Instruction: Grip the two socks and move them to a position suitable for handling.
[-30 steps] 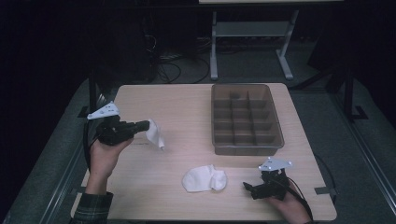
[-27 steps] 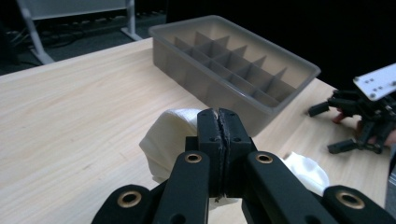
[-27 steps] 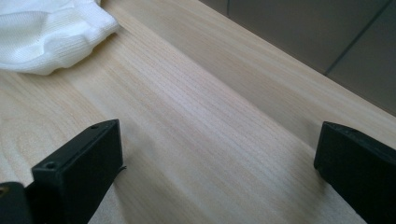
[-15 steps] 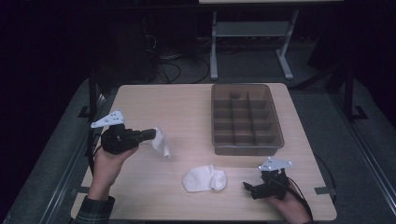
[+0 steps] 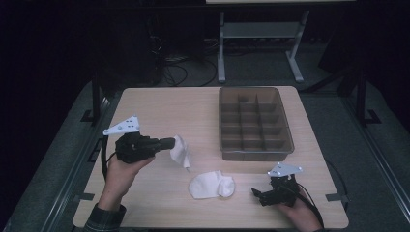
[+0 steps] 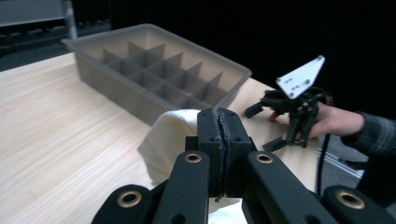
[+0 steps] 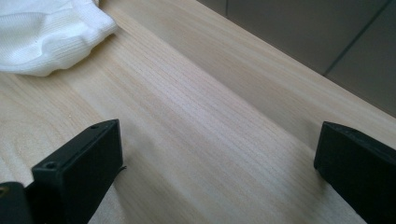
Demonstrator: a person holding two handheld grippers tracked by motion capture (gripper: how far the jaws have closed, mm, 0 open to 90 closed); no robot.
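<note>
Left gripper [image 5: 170, 143] clamped on a white sock [image 5: 181, 152], second sock [image 5: 211, 185] at its four o'clock, right gripper [image 5: 257, 194] spread wide, resting on table [image 5: 159, 104], tray [image 5: 255, 123] at twelve o'clock.

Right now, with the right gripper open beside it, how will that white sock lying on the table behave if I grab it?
The white sock on the table lies crumpled in soft folds, so it is probably floppy and will sag from the jaws. Its ribbed knit looks grippy, not slippery. The other sock droops from the left gripper, which suggests both are light.
</note>
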